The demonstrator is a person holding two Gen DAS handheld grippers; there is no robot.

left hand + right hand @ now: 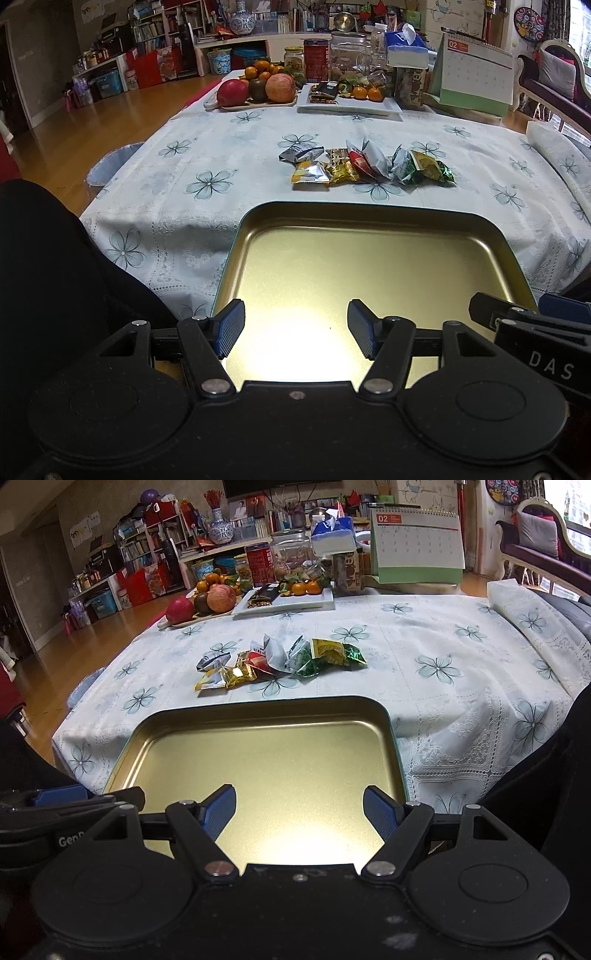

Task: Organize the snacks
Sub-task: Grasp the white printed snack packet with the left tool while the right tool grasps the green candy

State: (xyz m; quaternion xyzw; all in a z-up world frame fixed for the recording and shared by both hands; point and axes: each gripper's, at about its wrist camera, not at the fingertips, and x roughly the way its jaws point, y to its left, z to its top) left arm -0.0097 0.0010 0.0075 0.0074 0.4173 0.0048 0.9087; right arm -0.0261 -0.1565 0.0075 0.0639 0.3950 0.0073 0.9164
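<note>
Two grippers are held low over a gold-coloured tin tray (373, 218), which sits at the near edge of the desk (221, 155) in the lower middle of both views. The left gripper (295, 328) is seen at the bottom centre of its own view, its blue-padded fingers (231, 326) released and spread apart with nothing between them. The right gripper (299, 812) is likewise shown with its fingers (218, 812) released and empty. On the neighbouring gripper body, "DAS" is read at the right edge of the left view and "Gen" at the left edge of the right view.

A row of wrapped snacks (369, 164) lies on the flowered tablecloth just beyond the tray's far rim, at mid-frame; the print on the wrappers is too small to be read. Farther back, a fruit board (258, 105), a white plate (351, 107) and a desk calendar (417, 542) marked "02" are seen toward the upper part of the frame.
</note>
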